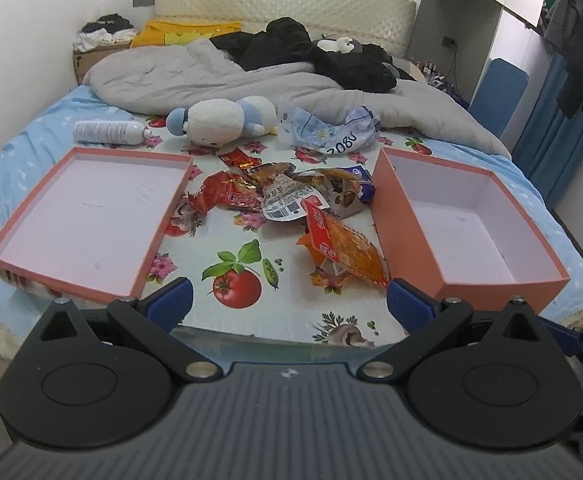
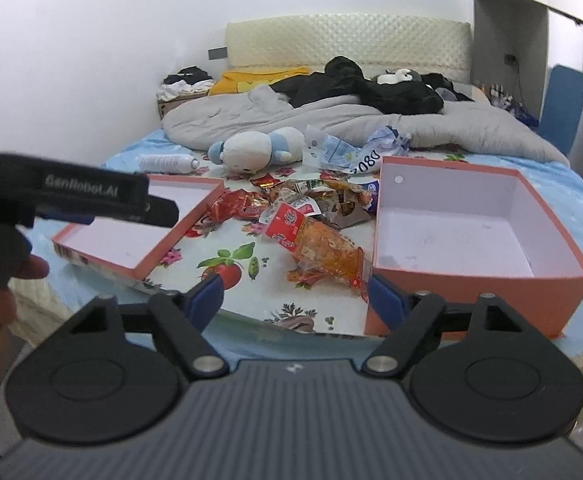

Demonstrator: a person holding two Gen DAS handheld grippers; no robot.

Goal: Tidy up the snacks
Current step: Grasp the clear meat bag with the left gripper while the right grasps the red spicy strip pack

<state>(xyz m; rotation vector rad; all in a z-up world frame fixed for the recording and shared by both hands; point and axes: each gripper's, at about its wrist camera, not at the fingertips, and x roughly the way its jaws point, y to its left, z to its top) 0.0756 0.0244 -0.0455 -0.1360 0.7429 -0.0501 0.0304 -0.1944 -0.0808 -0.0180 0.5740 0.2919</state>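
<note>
A pile of snack packets point(image 1: 287, 192) lies on the patterned cloth point(image 1: 235, 264) between two orange boxes; it also shows in the right wrist view point(image 2: 311, 204). A long orange packet point(image 1: 343, 248) lies nearest, also seen in the right wrist view point(image 2: 323, 246). The shallow lid point(image 1: 31, 268) is at the left, the deeper box point(image 1: 499, 296) at the right; both are empty. My left gripper point(image 1: 289, 300) is open and empty, short of the pile. My right gripper point(image 2: 295, 290) is open and empty, just before the orange packet. The left gripper's body point(image 2: 91, 196) shows at the left.
A plush toy point(image 1: 223, 120), a white bottle point(image 1: 107, 132) and a crumpled wrapper point(image 1: 331, 132) lie behind the snacks. A grey duvet point(image 1: 227, 76) and black clothes point(image 1: 311, 52) cover the far bed. A blue chair point(image 1: 499, 96) stands at the right.
</note>
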